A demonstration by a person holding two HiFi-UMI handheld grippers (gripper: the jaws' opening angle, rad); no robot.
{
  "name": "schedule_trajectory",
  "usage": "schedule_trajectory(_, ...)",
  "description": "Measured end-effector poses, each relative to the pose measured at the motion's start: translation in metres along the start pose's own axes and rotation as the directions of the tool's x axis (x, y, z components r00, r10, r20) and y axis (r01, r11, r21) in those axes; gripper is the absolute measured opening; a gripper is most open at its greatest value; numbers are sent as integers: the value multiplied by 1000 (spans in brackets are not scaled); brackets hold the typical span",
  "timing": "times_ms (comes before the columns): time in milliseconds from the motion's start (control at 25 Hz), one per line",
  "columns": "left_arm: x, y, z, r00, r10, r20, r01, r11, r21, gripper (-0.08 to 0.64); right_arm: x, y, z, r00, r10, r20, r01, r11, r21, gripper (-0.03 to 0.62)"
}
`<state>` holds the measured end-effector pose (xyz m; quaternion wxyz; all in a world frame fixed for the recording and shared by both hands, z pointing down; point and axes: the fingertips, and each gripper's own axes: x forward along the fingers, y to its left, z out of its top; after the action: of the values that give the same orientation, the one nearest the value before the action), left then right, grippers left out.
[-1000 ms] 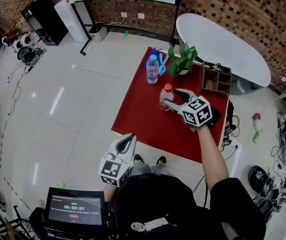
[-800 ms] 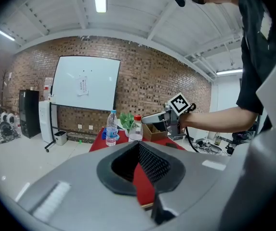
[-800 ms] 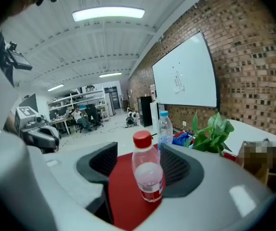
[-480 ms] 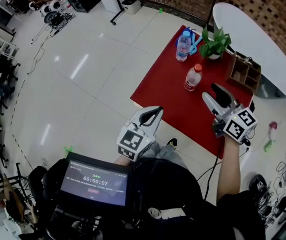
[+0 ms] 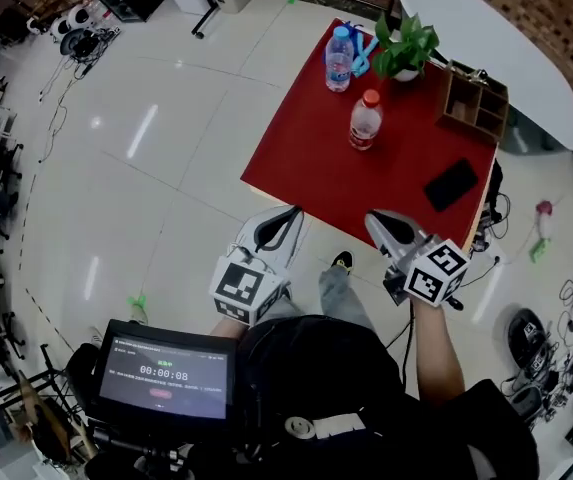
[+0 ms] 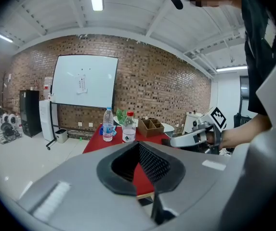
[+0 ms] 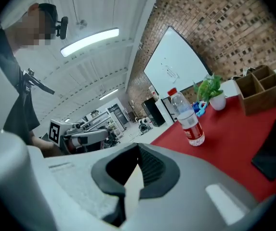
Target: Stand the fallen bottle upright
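A clear bottle with a red cap [image 5: 364,120] stands upright near the middle of the red table [image 5: 306,158]; the same bottle [image 6: 128,128] [image 7: 188,119] shows in both gripper views. My right gripper [image 5: 373,219] [image 7: 138,150] hangs off the table's near edge, well back from the bottle. Its jaws are closing and stand together with nothing between them. My left gripper [image 5: 290,212] [image 6: 138,146] is beside it over the floor, shut and empty.
A blue-capped bottle [image 5: 339,58], a potted plant [image 5: 403,43] and a wooden organiser [image 5: 476,103] line the table's far side. A black phone [image 5: 451,184] lies near its right edge. A white oval table [image 5: 486,38] stands beyond. A tablet [image 5: 171,373] hangs at my chest.
My right gripper drew back from the red-capped bottle to beyond the table's near edge, and its jaws went from open to shut. The bottle stays upright. The left gripper shifted slightly.
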<state>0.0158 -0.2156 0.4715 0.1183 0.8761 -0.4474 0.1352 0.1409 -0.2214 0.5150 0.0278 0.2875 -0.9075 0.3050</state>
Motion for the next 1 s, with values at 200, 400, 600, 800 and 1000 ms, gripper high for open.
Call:
schedule_trajectory(200, -23, -4, -10, 998, -49, 26, 49, 999, 11, 6, 1, 37, -22, 1000, -5, -13, 5, 1000, -12, 3)
schedule_trajectory(400, -104, -3, -28, 993, -89, 81, 88, 996, 8, 6, 20, 128, -51, 1000, -16, 2, 16, 997, -81, 3)
schedule_trajectory(600, -191, -15, -55, 984, -139, 112, 141, 990, -9, 6, 26, 224, -102, 1000, -27, -15, 25, 990, -142, 3)
schedule_trajectory(800, -254, -15, -72, 984, -140, 109, 143, 990, -13, 6, 26, 300, -120, 1000, -25, -13, 22, 981, -190, 3)
schedule_trajectory(1000, -275, -32, -60, 980, -141, 138, 143, 990, -4, 6, 8, 329, -109, 998, -45, 38, 52, 971, -232, 3)
